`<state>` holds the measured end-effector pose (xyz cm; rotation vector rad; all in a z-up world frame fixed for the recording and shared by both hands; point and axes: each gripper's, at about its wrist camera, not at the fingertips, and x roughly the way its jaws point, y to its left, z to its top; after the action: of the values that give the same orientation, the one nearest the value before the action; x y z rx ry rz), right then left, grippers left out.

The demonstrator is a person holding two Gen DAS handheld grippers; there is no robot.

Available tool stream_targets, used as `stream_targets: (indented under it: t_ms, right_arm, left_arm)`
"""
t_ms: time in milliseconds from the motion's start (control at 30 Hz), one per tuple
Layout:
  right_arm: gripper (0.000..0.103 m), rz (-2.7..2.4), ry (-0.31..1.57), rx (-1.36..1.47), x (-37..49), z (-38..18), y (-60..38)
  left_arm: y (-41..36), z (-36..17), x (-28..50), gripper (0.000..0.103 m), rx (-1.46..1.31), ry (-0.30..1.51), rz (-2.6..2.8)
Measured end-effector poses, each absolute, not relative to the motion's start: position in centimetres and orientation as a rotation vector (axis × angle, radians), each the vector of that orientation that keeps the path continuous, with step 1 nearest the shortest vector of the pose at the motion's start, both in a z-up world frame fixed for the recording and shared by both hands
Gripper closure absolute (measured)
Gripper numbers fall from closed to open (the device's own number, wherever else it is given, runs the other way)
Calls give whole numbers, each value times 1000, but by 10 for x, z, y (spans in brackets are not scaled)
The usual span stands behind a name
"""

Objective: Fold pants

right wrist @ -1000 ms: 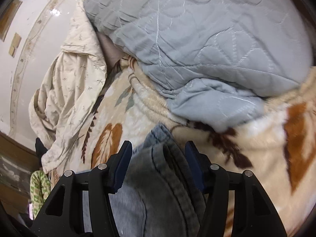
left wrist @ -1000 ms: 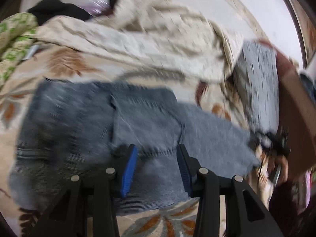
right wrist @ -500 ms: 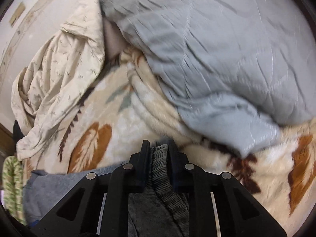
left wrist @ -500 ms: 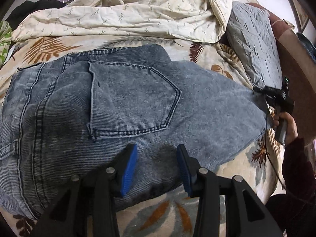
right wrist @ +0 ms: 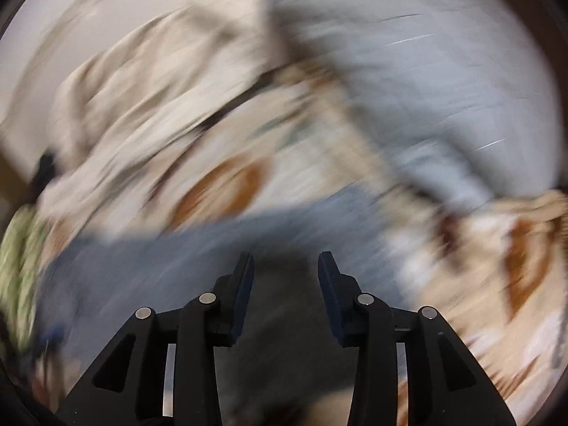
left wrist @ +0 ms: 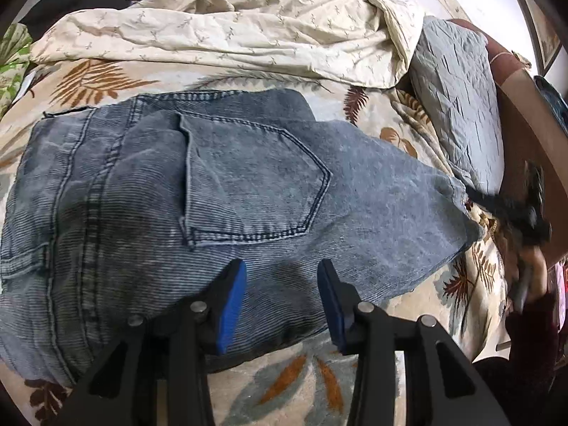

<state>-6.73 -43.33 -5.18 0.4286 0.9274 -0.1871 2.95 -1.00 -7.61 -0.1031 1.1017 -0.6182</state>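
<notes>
Lying flat, ribbed faded-denim pants (left wrist: pixel 220 191)

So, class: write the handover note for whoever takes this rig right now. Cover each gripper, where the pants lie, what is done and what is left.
Left gripper: open, empty, hovering over the near edge of the jeans.
Right gripper: jaws have just been opening; open with nothing between the pads. Its view is heavily blurred.
Jeans: on the leaf-print blanket, folded lengthwise, back pocket up, the narrow end towards the right gripper.
Done: the lengthwise fold, by the look of it.
Left: probably fold them crosswise and flatten.
</notes>
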Motion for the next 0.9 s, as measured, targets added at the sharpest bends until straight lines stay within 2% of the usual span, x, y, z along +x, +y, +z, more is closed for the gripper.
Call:
stream_targets:
  t_ms: [200,300,533,667,900]
  right_arm:
    - [69,-128,1110,248,-67,-99,-356]
    - [69,-139,1138,239,-79,-100,-355]
    - [70,-164,1171,250,-86,-103,-351]
    - [68,-148,1197,253,-85,-92,-346]
    - [68,230,1013,408,-22,-28,-299]
  left_arm:
    - [-13,-80,23,60,-37,1112,-603]
    - [-7,-84,18,66,-15,1121,-615]
    - [7,-86,8,68,-27,1125,-659]
    - [12,-85,12,69,-75,1117,-670]
    - [21,-66,23,67,-172,1059,-730]
